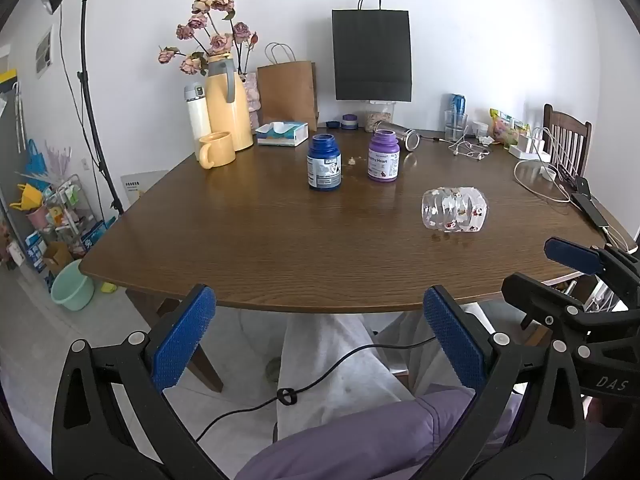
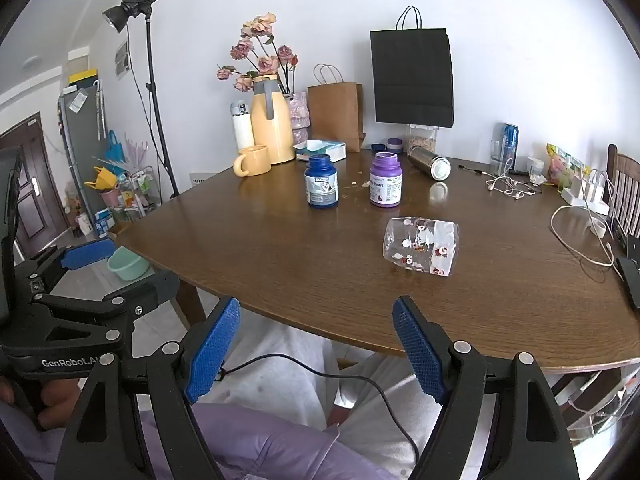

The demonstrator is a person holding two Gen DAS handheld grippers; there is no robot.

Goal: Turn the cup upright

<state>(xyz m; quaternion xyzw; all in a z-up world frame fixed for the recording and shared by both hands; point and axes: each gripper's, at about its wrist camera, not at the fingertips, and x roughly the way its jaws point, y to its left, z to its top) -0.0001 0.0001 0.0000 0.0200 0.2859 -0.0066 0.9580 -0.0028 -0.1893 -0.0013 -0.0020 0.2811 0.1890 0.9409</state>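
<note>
A clear cup (image 1: 455, 209) with small red and white pictures lies on its side on the brown table (image 1: 260, 248), right of the middle. It also shows in the right wrist view (image 2: 420, 251). My left gripper (image 1: 320, 312) is open and empty, held off the table's near edge. My right gripper (image 2: 316, 328) is open and empty too, just off the near edge and short of the cup. In the left wrist view the right gripper (image 1: 560, 276) shows at the right edge; in the right wrist view the left gripper (image 2: 116, 268) shows at the left.
A blue bottle (image 1: 324, 162) and a purple bottle (image 1: 383, 156) stand open behind the cup. A yellow mug (image 1: 216, 150), jug (image 1: 226, 104), tissue box (image 1: 282, 133), paper bags and a steel flask (image 2: 430, 162) are at the back. Cables (image 1: 540, 184) and a phone lie at the right.
</note>
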